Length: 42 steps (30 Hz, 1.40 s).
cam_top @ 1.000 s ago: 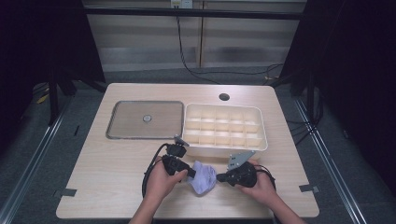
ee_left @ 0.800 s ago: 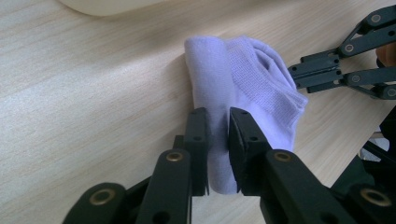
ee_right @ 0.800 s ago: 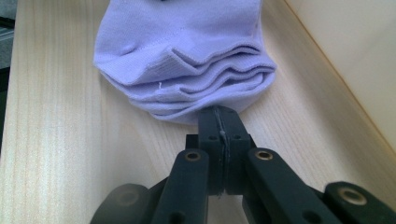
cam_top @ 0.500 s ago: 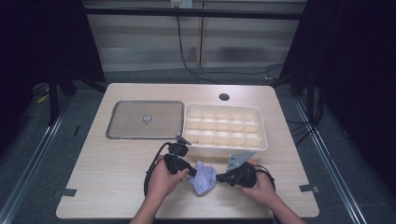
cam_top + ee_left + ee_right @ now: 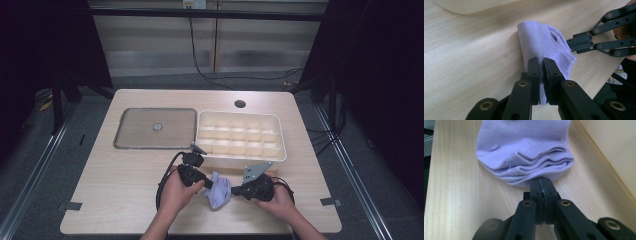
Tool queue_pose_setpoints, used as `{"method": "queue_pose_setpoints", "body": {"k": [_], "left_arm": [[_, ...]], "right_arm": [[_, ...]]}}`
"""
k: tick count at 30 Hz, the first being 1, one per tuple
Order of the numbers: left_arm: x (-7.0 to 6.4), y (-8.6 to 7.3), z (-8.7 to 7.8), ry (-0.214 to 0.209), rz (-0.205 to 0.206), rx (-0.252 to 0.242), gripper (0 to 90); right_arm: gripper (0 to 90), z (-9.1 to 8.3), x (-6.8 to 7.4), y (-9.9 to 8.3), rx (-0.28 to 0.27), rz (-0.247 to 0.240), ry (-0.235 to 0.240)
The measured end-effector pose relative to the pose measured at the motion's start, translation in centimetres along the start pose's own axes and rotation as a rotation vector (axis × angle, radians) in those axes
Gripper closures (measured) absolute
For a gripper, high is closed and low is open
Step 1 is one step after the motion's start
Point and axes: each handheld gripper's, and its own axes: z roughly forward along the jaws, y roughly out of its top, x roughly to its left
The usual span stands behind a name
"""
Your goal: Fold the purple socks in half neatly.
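A folded lilac sock [image 5: 218, 190] lies on the wooden table near its front edge, between my two grippers. My left gripper [image 5: 209, 184] is shut on the sock's left side; in the left gripper view its jaws pinch a fold of the sock [image 5: 541, 50] at the left gripper [image 5: 541, 65]. My right gripper [image 5: 234, 190] is shut on the sock's right edge; in the right gripper view the right gripper [image 5: 541, 182] clamps the layered sock [image 5: 524, 147]. The right gripper's linkage [image 5: 599, 37] shows in the left gripper view.
A cream divided tray [image 5: 241, 136] with several compartments stands just behind the sock. A flat grey-rimmed lid [image 5: 156, 128] lies to its left. A round hole [image 5: 240, 104] is in the table's far side.
Both hands and the sock have stayed nearly in place; the sock looks slightly more bunched between the grippers.
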Motion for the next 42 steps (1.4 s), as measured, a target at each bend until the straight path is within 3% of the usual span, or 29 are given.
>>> {"method": "queue_pose_setpoints", "body": {"k": [42], "left_arm": [[-1.3,0.5,0.2,-0.05,0.026,-0.013,85.0]], "right_arm": [[89.2,0.3,0.3,0.2,-0.007,0.0,0.011]]}}
